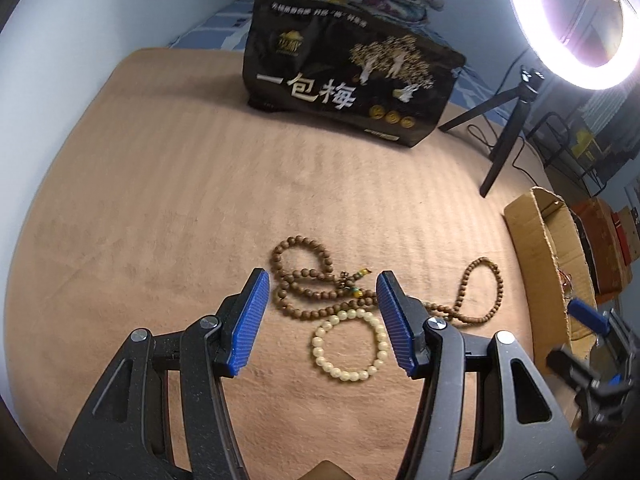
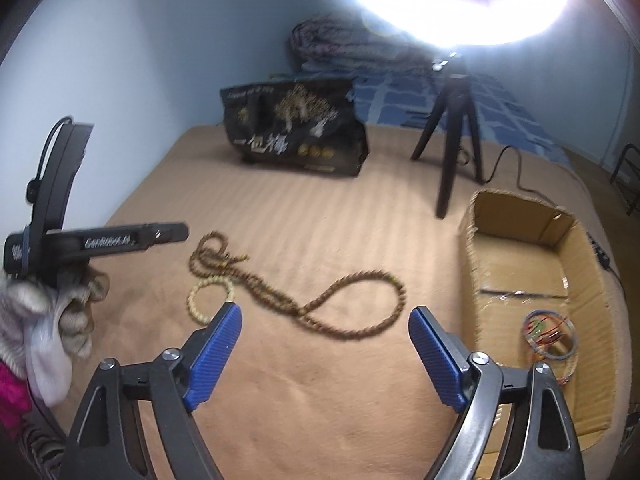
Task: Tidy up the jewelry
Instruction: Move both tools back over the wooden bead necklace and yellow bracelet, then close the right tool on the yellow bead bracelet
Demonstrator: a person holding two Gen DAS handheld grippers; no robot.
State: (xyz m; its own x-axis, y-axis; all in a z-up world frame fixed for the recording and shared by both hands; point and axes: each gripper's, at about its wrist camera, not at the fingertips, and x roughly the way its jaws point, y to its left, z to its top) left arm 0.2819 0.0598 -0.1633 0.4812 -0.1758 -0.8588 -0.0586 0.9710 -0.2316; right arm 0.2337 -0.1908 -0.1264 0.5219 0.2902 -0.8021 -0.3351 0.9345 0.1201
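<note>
Presently listed, on a tan blanket [image 1: 160,200] spread over a bed:

Item one: long strand of brown wooden beads [image 1: 308,280], coiled in several loops at one end and trailing out in a figure-eight toward a cardboard box [image 2: 520,264]. Limp and light; it will sag and swing from whatever point is pinched. Beads are round and hard, likely to roll off a pad, so a hold where loops bunch together looks surest.

Item two: cream bead bracelet [image 1: 350,344], a closed ring lying flat, touching the brown coil. Probably elastic-strung, light, smooth. Take it across one side of the ring, pads straddling the beads.

Already in the box: thin coloured bangles [image 2: 550,332].

Left claw [image 1: 324,320]: jaws partly open, empty, above both items, coil and bracelet framed between the pads.

Right claw [image 2: 324,356]: jaws wide, empty, nothing between them but blanket, the strand's figure-eight just ahead.

Risk, as a judgement: lifting the strand may drag the bracelet along.
</note>
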